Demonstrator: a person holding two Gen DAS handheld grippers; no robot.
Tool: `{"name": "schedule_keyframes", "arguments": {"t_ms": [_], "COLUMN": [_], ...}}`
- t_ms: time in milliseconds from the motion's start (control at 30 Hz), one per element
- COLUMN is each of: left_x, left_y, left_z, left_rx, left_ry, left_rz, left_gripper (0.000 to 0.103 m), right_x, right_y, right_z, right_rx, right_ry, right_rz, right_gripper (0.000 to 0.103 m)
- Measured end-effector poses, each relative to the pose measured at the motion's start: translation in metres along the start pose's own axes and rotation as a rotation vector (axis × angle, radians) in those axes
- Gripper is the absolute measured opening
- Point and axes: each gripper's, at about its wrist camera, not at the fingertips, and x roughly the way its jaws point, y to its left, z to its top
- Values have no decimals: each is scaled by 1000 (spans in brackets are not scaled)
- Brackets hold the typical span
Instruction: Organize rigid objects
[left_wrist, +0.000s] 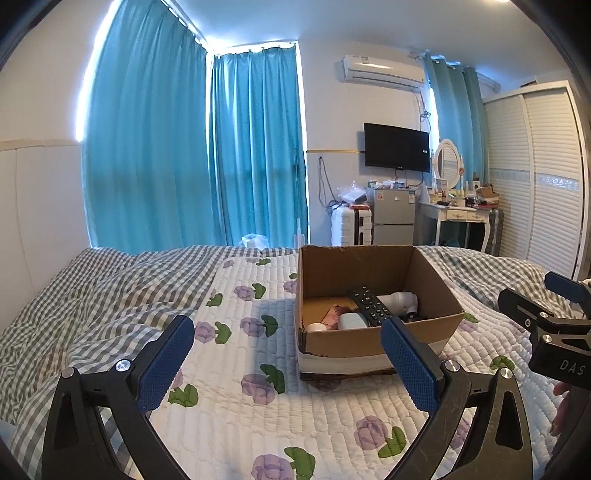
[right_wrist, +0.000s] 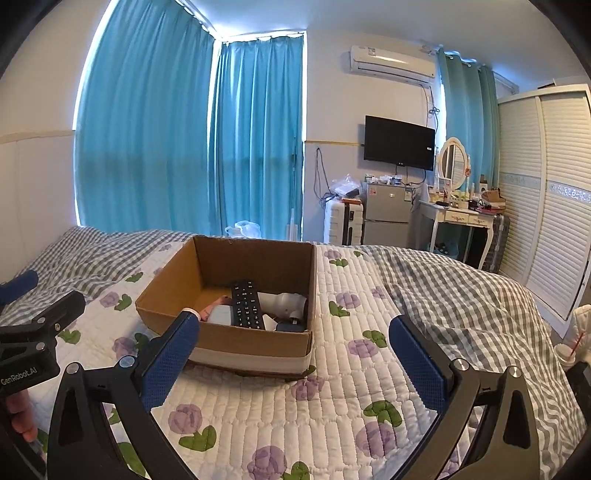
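Observation:
An open cardboard box (left_wrist: 376, 343) stands on the quilted bed; it also shows in the right wrist view (right_wrist: 243, 343). Inside lie a black remote (left_wrist: 370, 306) (right_wrist: 246, 308), a white bottle-like object (left_wrist: 400, 301) (right_wrist: 286, 303), a pale blue case (left_wrist: 352, 320) (right_wrist: 220, 314), a pink item (left_wrist: 334, 314) and a small white round piece (left_wrist: 317, 327). My left gripper (left_wrist: 290, 363) is open and empty, hovering over the quilt just before the box. My right gripper (right_wrist: 295, 363) is open and empty, at the box's near right corner.
The floral quilt (left_wrist: 258, 369) lies over a grey checked sheet (left_wrist: 92, 295). Beyond the bed are blue curtains (left_wrist: 192, 147), a white suitcase (left_wrist: 349, 225), a small fridge (left_wrist: 393, 218), a dressing table (left_wrist: 458, 214) and a wardrobe (left_wrist: 535, 177). A drink cup (right_wrist: 570, 350) stands at the right.

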Motion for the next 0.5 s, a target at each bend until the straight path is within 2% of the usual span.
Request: {"name": "schedule_keyframes", "arguments": {"t_ms": [500], "left_x": [5], "left_y": [-1], "left_z": [-1], "left_rx": [11], "left_ry": [22], "left_rz": [-11], "left_gripper": [103], "right_x": [-1], "right_y": [3], "right_z": [-1], "right_rx": [-4], "right_ry": [0], "right_rz": [-3], "right_gripper": [103]}}
